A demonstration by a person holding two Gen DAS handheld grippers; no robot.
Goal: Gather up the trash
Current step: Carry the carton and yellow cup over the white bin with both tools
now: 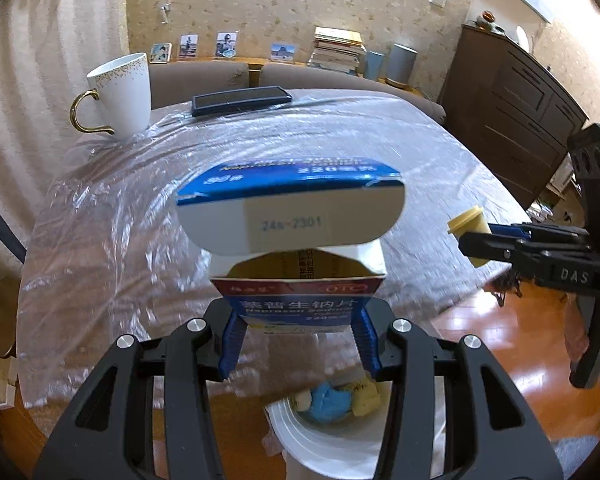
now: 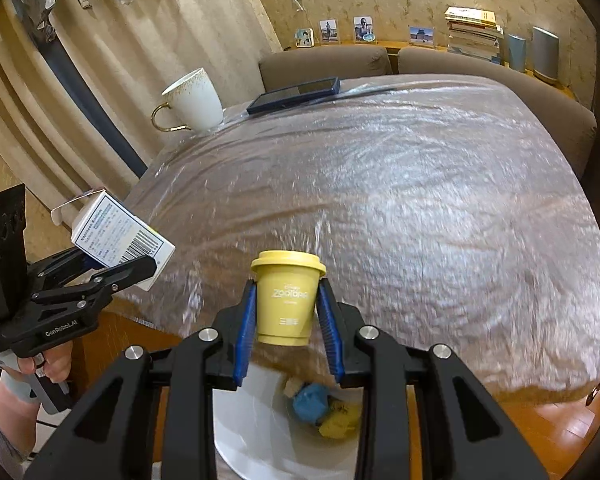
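My left gripper (image 1: 298, 330) is shut on a blue and white medicine box (image 1: 296, 248) whose top flap hangs open. It hovers over a white trash bin (image 1: 324, 440) that holds blue and yellow scraps. My right gripper (image 2: 288, 316) is shut on a small yellow lidded cup (image 2: 287, 298), held above the same bin (image 2: 256, 432). The left wrist view shows the right gripper (image 1: 476, 242) with the cup (image 1: 466, 224) at the right edge. In the right wrist view, the left gripper (image 2: 140, 272) carries the box (image 2: 118, 236) at the left.
A table under crinkled clear plastic (image 2: 400, 208) lies beyond the bin. On its far left stand a white mug with a gold handle (image 1: 120, 96) and a dark phone (image 1: 240, 100). Brown chairs (image 1: 204, 80), stacked books and a dark dresser (image 1: 516, 112) line the back. A person's hand (image 2: 48, 368) grips the left handle.
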